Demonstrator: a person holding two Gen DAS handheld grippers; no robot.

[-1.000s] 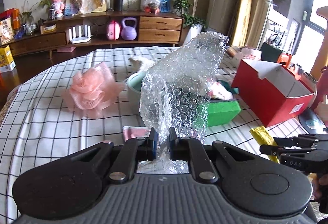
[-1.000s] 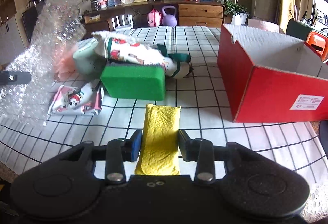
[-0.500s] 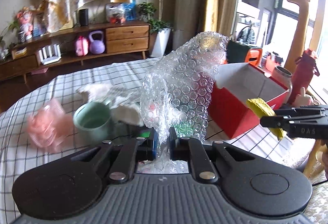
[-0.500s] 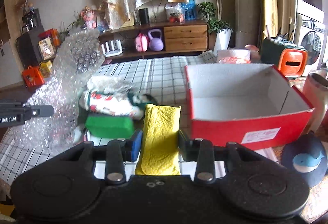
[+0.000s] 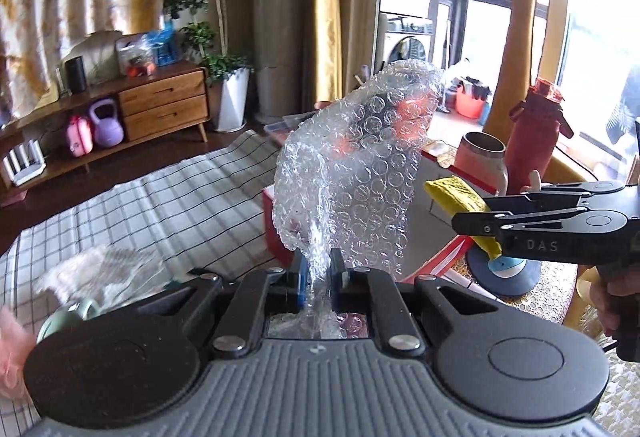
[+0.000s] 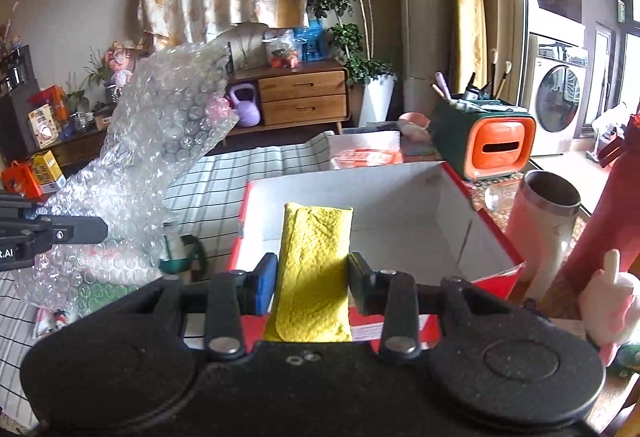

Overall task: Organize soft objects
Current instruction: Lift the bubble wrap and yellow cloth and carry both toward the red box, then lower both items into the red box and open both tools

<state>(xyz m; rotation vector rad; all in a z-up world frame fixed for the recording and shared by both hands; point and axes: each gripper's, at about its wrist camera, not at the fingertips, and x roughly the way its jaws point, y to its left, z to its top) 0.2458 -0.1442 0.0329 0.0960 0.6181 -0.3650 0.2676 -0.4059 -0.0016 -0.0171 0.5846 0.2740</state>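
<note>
Left wrist view: left gripper [image 5: 318,279], jaws pinched near-shut on gathered base of bubble wrap [image 5: 356,173]. Sheet standing upright from the jaws, long axis vertical, top curling rightward, held in the air in front of red box [image 5: 271,233]. To the right, right gripper [image 5: 470,223] seen side-on, clamping yellow cloth [image 5: 460,197]; cloth's long axis slanted, free end up-left. Below: checked tablecloth [image 5: 160,205], blurred. Behind: wooden sideboard [image 5: 160,105], purple kettlebell [image 5: 105,123], potted plant [image 5: 224,69], gold curtains, giraffe figure [image 5: 516,37], metal cup [image 5: 482,157].

Right wrist view: right gripper [image 6: 312,287], jaws part-spread, pressed on both sides of yellow cloth [image 6: 314,273]. Cloth folded, long axis running straight away from camera, far end over white interior of red box [image 6: 400,221]. Bubble wrap [image 6: 160,157] at left, rising up-right from left gripper [image 6: 86,231]. Green-and-orange organiser [image 6: 492,141] beyond box; washing machine [image 6: 560,105] at far right.
</note>
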